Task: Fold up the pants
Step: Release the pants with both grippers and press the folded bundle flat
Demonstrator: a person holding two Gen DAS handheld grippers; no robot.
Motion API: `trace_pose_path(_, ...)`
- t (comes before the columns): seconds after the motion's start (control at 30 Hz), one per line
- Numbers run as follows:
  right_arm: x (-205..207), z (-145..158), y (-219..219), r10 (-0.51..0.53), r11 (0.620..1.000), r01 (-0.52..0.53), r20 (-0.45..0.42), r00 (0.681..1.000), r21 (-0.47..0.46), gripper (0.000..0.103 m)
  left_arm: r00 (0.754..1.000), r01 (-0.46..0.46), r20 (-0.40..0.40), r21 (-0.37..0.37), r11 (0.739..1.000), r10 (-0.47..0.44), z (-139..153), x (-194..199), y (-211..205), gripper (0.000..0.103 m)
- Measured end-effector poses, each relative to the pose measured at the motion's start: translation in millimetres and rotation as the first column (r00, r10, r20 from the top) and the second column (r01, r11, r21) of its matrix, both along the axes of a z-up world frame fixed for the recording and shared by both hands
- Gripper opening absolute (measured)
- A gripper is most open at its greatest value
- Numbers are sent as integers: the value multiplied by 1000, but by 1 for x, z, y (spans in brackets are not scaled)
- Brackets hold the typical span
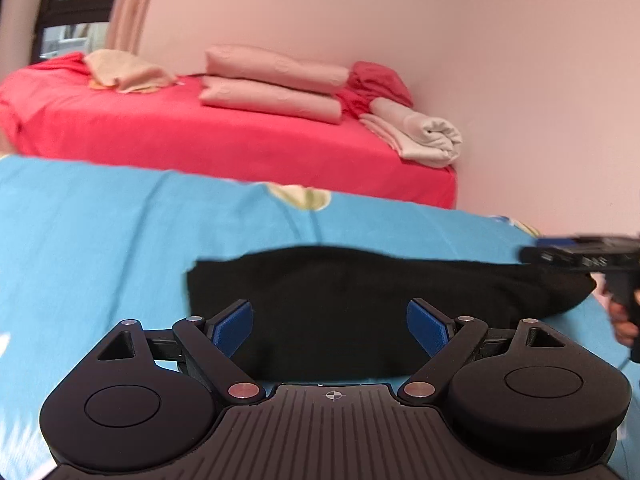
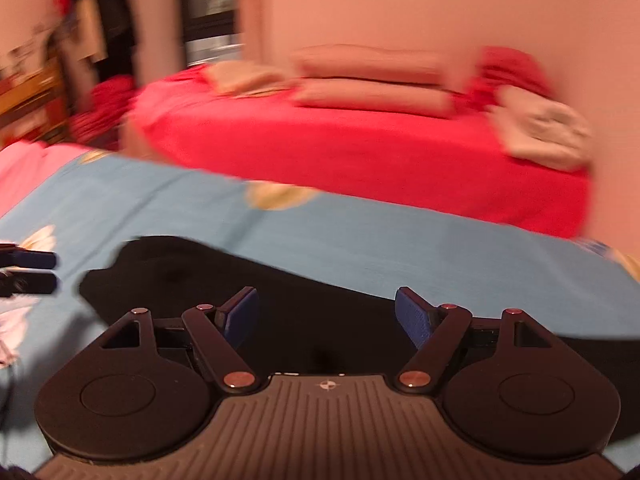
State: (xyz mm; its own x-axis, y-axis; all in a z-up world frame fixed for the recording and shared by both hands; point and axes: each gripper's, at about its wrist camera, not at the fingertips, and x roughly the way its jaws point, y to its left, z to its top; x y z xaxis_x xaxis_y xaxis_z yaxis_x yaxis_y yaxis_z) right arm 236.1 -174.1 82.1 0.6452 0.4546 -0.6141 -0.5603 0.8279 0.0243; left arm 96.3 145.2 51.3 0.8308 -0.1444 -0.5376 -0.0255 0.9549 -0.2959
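Left wrist view: the left tool [image 1: 330,326] hangs above the near bed with its blue pads [image 1: 232,326] spread wide and nothing between them. Beyond the pads, the black pants [image 1: 360,292] lie folded in a flat dark bundle on the light blue sheet [image 1: 100,232], which bears a pale flower print. At the right edge the right tool [image 1: 580,254] shows blurred, level with the far end of the pants, and part of a hand [image 1: 624,320] grips its handle. Behind the near bed stands a second bed with a red cover [image 1: 200,132]; on it sit two stacked pink pillows [image 1: 276,80], a beige cloth [image 1: 124,68] to the left, and a rolled pale towel [image 1: 424,132] near the pink wall [image 1: 480,60].

Right wrist view: the picture is smeared by motion. The right tool [image 2: 326,320] has its jaws set wide apart, empty; no cloth is pinched. The pants [image 2: 312,312] spread dark under and ahead of the pads, lying on the blue sheet [image 2: 360,232]. At the left edge the tips of the left tool [image 2: 30,272] poke in, just beside the near corner of the pants. The red bed [image 2: 360,152] with the pillows [image 2: 368,84] and towel [image 2: 544,128] lies beyond, and dark clothes [image 2: 112,32] hang at the far left
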Motion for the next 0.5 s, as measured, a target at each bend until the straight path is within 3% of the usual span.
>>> trace_pose_path(0.03,7,-1,-20,-43,999,43,11,999,-11,63,1000,-1,-11,-3,1000,1,-2,14,-2,103)
trace_pose_path(0.1,22,-6,-46,-66,995,69,41,997,-77,49,999,-9,-34,13,1000,10,-12,40,-6,103)
trace_pose_path(0.2,41,-19,-62,-20,982,30,56,998,-187,51,993,-53,-105,10,999,53,-40,71,-9,103)
trace_pose_path(0.27,50,-29,-63,20,968,0,77,997,-250,61,986,-93,-138,21,995,95,-61,77,-9,103)
trace_pose_path(0.3,55,-35,-63,22,962,1,80,997,-272,67,989,-101,-103,62,993,107,-68,73,-12,103)
trace_pose_path(0.4,71,-55,-59,68,950,-51,45,997,-309,68,993,-76,-72,165,983,89,-69,69,-25,103)
trace_pose_path(0.5,83,-77,-58,77,943,-74,-3,997,-325,71,994,-70,-71,166,984,83,-71,71,-25,103)
